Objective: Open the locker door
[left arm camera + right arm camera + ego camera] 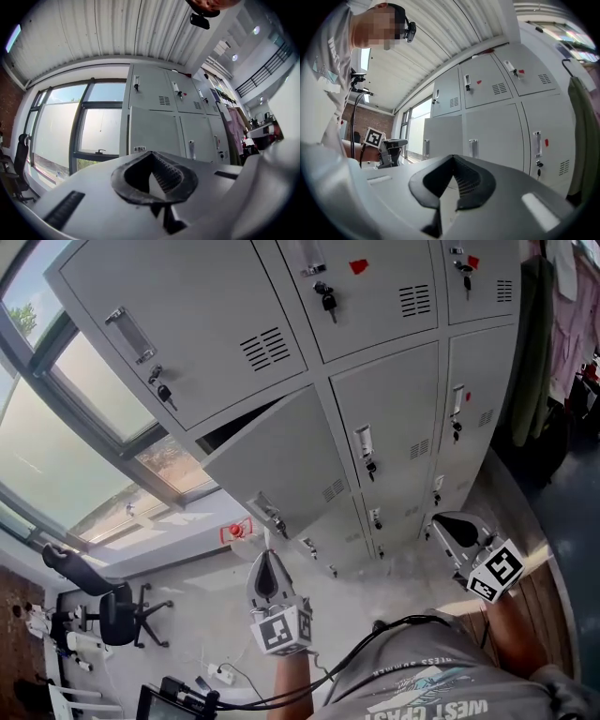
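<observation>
Now | head view: locker door (281, 465) ajar, dark gap along its top; left gripper (269, 563) and right gripper (452, 526) both apart from it | left gripper view: jaws clenched, empty | right gripper view: jaws clenched, empty; left gripper visible beside the door.

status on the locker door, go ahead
Left gripper shut, empty; right gripper shut, empty. Locker door ajar, neither gripper touching it. Nothing seen in the way.
</observation>
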`<state>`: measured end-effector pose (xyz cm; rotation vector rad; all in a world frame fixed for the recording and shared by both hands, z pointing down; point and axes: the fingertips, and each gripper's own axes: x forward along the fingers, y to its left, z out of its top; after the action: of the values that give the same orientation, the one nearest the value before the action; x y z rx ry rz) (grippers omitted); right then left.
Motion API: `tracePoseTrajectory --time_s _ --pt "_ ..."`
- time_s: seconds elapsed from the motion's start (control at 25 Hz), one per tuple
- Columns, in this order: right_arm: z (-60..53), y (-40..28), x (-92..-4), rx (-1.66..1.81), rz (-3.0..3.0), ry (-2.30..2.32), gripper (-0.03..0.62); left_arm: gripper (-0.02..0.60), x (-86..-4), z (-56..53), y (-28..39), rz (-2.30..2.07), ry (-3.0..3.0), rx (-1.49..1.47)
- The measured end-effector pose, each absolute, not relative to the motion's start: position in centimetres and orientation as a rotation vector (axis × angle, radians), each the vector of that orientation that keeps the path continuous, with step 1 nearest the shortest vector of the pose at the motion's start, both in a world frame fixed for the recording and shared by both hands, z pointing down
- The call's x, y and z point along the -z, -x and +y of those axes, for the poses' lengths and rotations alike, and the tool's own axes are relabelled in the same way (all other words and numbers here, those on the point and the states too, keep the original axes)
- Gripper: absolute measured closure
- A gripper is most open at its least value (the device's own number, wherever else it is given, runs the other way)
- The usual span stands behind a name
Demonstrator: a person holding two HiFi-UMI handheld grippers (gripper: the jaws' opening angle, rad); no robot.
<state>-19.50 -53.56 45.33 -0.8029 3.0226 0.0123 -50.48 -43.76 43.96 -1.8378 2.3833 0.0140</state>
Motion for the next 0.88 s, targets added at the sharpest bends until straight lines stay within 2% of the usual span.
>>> tracePoseTrajectory --time_s 0.56,0.88 --pt "-43.0 7.4 -42.1 -0.088 3.021 0.674 0.6 0.577 -43.8 -31.2 35.1 2.366 1.91 0.046" --pt "-35.7 2.6 -41.0 -0.097 3.013 0.606 0.6 0.577 -44.2 -22.0 28.7 2.379 1.926 0.036"
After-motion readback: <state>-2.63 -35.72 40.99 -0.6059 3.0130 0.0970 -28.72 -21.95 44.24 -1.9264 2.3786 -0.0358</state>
